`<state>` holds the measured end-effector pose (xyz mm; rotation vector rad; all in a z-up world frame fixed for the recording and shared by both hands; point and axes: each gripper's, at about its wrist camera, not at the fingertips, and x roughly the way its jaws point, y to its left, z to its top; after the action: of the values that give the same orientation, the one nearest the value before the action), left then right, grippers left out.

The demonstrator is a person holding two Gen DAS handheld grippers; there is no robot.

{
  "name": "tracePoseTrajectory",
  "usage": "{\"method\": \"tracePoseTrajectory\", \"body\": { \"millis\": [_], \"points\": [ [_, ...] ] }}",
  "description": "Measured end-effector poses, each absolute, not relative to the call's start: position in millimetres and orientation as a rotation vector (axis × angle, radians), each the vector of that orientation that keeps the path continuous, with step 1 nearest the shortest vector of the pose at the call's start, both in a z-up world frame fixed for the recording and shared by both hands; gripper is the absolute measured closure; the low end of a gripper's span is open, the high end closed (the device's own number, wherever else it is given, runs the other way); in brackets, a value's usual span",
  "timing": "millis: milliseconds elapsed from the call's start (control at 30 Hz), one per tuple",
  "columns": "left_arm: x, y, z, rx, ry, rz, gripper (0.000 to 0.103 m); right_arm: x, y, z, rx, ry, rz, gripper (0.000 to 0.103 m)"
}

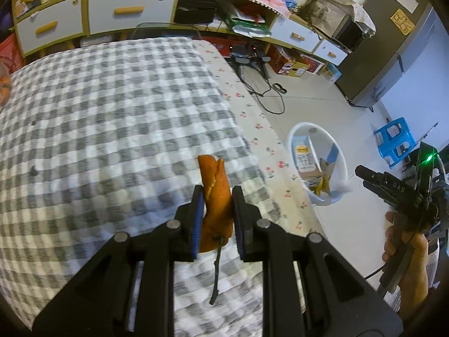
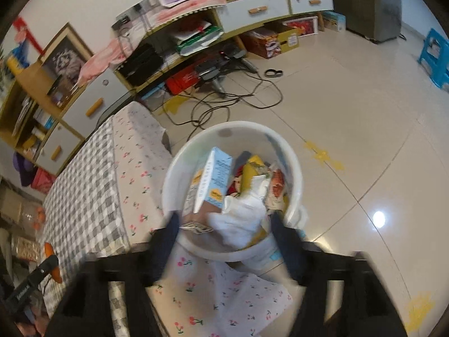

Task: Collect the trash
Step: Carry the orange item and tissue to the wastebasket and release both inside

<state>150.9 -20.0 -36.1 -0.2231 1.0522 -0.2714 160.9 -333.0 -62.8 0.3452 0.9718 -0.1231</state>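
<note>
- Left wrist view: my left gripper (image 1: 216,196) is clamped on an orange peel (image 1: 214,193), pads pressing both its sides. Peel's long axis runs fwd along my fingers, tip poking past them; a dark stem bit dangles below.
- I'm over the checked bed cover (image 1: 98,118), near its right edge. White bin (image 1: 317,163) sits on the floor to my fwd-right, below bed level, beside the bed. So the peel has to travel right and down, I reckon.
- Same view: my right gripper (image 1: 362,172) shows at far right w/ the hand (image 1: 407,255) under it, past the bin, held above the floor.
- Right wrist view: right gripper (image 2: 224,224) fingers spread apart, nothing btwn them, blurred. I'm looking straight down into the bin (image 2: 174,174), already holding a blue-white carton (image 2: 216,179), wrappers and white tissue.
- Right hand is far nearer the bin, but it's the left that holds the trash. Left gripper (image 2: 52,264) w/ peel (image 2: 49,250) is visible at lower left, over the bed, well apart from the bin rim.
- Judgement: next is a left-hand carry across the bed edge to above the bin.
</note>
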Motion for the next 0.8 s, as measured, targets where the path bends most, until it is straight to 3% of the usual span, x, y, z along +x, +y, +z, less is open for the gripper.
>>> {"method": "tracePoseTrajectory", "body": {
  "millis": [800],
  "points": [
    [185,-152,-52,-0.094,1.065,-0.449,0.082,107,-402,-44,0.234,0.955,-0.207,0.03]
  ]
}}
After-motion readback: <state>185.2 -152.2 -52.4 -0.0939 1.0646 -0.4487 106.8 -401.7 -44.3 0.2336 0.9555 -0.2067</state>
